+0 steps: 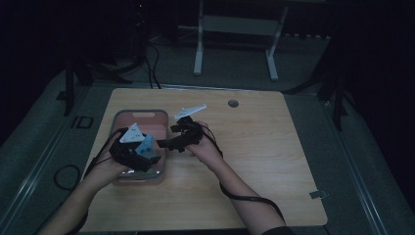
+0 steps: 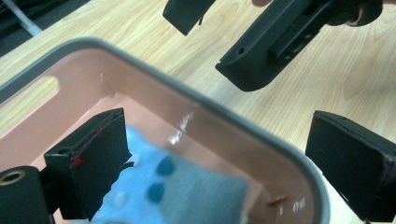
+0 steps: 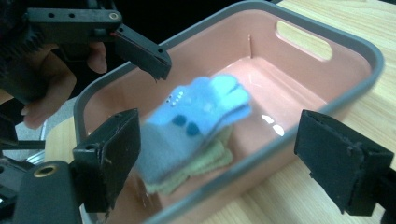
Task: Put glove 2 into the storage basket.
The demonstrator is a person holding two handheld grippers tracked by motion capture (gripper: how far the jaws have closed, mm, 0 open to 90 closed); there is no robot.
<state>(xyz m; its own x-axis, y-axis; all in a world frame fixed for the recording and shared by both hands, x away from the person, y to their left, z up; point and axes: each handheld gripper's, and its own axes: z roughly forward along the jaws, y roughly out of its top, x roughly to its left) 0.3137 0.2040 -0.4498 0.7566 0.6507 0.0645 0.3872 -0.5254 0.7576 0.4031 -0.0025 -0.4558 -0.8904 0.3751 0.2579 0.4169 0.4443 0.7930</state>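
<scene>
On the light wooden tabletop [image 1: 244, 161] stands a rectangular pink plastic bin with a grey rim [image 1: 164, 128], with rounded corners and a slot handle cut in its short wall. Both of the person's hands are at this bin. The left tool [image 1: 151, 157] is over the near part of the bin, and the right tool [image 1: 164, 143] is just beside the bin's right rim, pointing toward it.

From the high view, the room is dark and the content of the bin is only a small pale blue patch. The right gripper view shows it much better: a soft blue felt piece with rounded finger-like lobes and dark blue dots [image 3: 196, 121] lies inside the bin, on top of a pale green felt piece [image 3: 210, 161] of similar shape. The blue piece looks a little blurred. The inner wall of the bin is glossy and gives white reflections.

The left gripper view shows the same blue felt close to the left jaw of the left tool; whether it touches, I cannot tell. This tool's jaws are wide apart, one inside the bin and one outside over the rim, holding nothing. The right tool also has its jaws wide apart and grips nothing. The jaw pads are flat, matte black blocks.
</scene>
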